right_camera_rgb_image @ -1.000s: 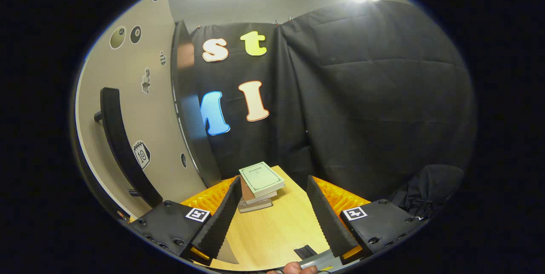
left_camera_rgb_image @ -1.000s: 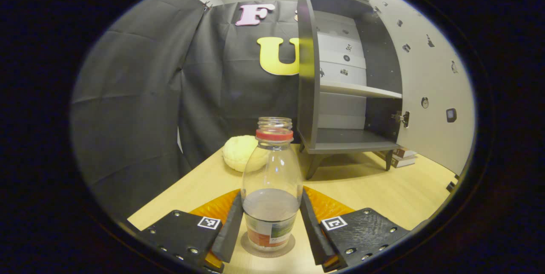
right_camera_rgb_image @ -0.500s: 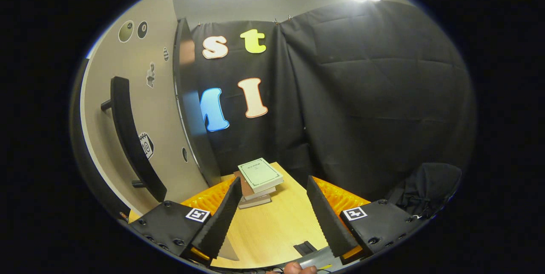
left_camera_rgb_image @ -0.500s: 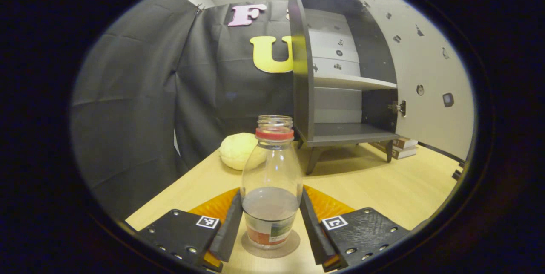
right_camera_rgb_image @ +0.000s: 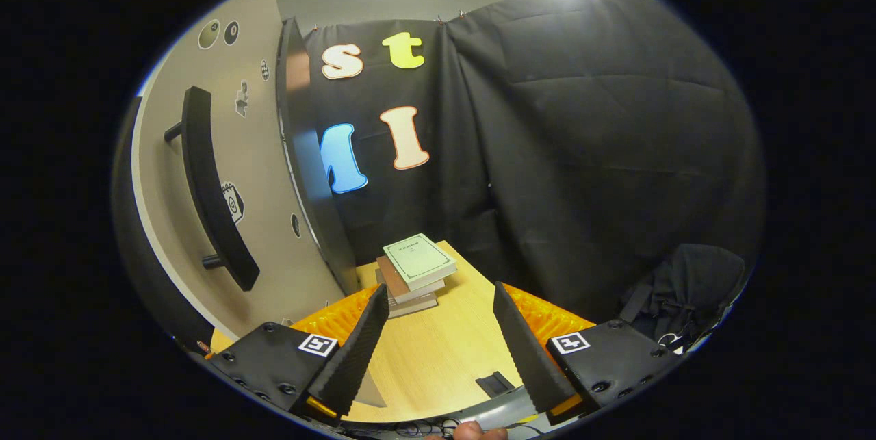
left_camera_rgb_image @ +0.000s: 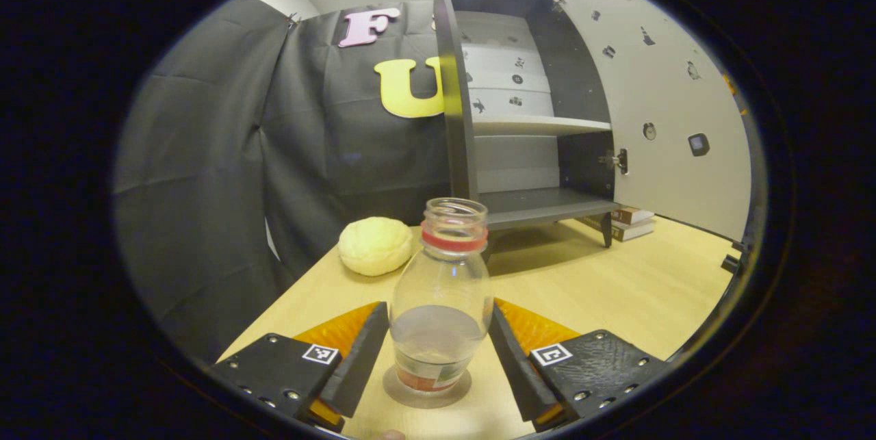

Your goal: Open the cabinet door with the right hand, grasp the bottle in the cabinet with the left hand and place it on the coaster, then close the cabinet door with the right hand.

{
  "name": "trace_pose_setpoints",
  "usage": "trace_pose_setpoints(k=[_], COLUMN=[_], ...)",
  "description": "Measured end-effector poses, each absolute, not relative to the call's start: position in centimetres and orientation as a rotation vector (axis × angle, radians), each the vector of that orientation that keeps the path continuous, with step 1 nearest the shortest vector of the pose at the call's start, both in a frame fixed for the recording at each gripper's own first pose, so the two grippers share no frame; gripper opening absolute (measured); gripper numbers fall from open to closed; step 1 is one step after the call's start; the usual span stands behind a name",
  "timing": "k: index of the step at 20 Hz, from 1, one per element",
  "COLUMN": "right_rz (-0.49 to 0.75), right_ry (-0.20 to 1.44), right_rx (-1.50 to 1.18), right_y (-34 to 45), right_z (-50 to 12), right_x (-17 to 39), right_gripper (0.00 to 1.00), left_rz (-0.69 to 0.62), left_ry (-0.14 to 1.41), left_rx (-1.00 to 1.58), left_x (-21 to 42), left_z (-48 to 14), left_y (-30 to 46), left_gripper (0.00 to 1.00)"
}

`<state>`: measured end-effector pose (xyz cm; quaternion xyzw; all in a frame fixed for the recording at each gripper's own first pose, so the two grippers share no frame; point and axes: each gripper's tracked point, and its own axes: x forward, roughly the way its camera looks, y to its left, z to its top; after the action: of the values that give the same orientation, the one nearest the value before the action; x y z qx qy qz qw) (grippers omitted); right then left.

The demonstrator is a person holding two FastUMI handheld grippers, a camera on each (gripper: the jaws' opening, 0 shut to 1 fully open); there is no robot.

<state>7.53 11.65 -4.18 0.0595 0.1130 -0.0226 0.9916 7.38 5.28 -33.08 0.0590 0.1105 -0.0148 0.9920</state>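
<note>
Since a second ago, the left gripper (left_camera_rgb_image: pixel 438 358) has let go of the bottle (left_camera_rgb_image: pixel 443 303) and drawn back a little: its fingers (left_camera_rgb_image: pixel 356 361), which pressed the bottle's sides before, now stand slightly apart from it on both sides, with a thin gap visible on each. In the left gripper view the clear bottle, uncapped with a red ring at the neck and some liquid in its lower part, stands upright on the round coaster (left_camera_rgb_image: pixel 426 389) on the wooden table (left_camera_rgb_image: pixel 616 296), between the two fingers but free of them. Behind it to the left lies a pale yellow round bun-like thing (left_camera_rgb_image: pixel 375 246) near the table's far edge. Farther back stands the dark cabinet (left_camera_rgb_image: pixel 520 105) on short legs, its shelves bare, with the cabinet door (left_camera_rgb_image: pixel 671 105) swung wide open to the right, its light inner face dotted with small stickers. A stack of books (left_camera_rgb_image: pixel 629 221) sits on the table beneath the cabinet's right side. In the right gripper view the right gripper (right_camera_rgb_image: pixel 438 351) hangs above the table with its fingers spread wide and nothing between them. To the left the outer face of the cabinet door (right_camera_rgb_image: pixel 226 173) shows its long dark handle (right_camera_rgb_image: pixel 215 187), closer to the middle of the view than a second ago. The stack of books (right_camera_rgb_image: pixel 414 269) lies just ahead beyond the fingertips, beside the door's edge.
</note>
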Motion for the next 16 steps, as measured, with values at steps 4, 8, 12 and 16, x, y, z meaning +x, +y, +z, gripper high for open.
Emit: trace_pose_setpoints(k=[4, 8, 12, 16], right_rz=[-0.051, -0.057, -0.062, -0.062], right_ry=[0.233, 0.253, 0.269, 0.268], right_rx=[0.119, 0.13, 0.13, 0.136], right_y=[11.1, 10.7, 10.5, 10.5], right_z=[-5.0, -6.2, -7.3, -7.7], right_x=[7.1, 6.3, 5.7, 5.4], right_gripper=[0.97, 0.97, 0.97, 0.98], left_rz=[-0.009, -0.018, -0.034, -0.035], left_ry=[0.209, 0.2, 0.184, 0.174], left_rx=[0.08, 0.068, 0.087, 0.1], left_x=[7.1, 6.9, 6.6, 6.2], left_z=[-31.6, -30.4, -29.2, -28.2], left_y=[6.1, 6.0, 5.3, 5.5], left_gripper=[0.86, 0.86, 0.84, 0.84])
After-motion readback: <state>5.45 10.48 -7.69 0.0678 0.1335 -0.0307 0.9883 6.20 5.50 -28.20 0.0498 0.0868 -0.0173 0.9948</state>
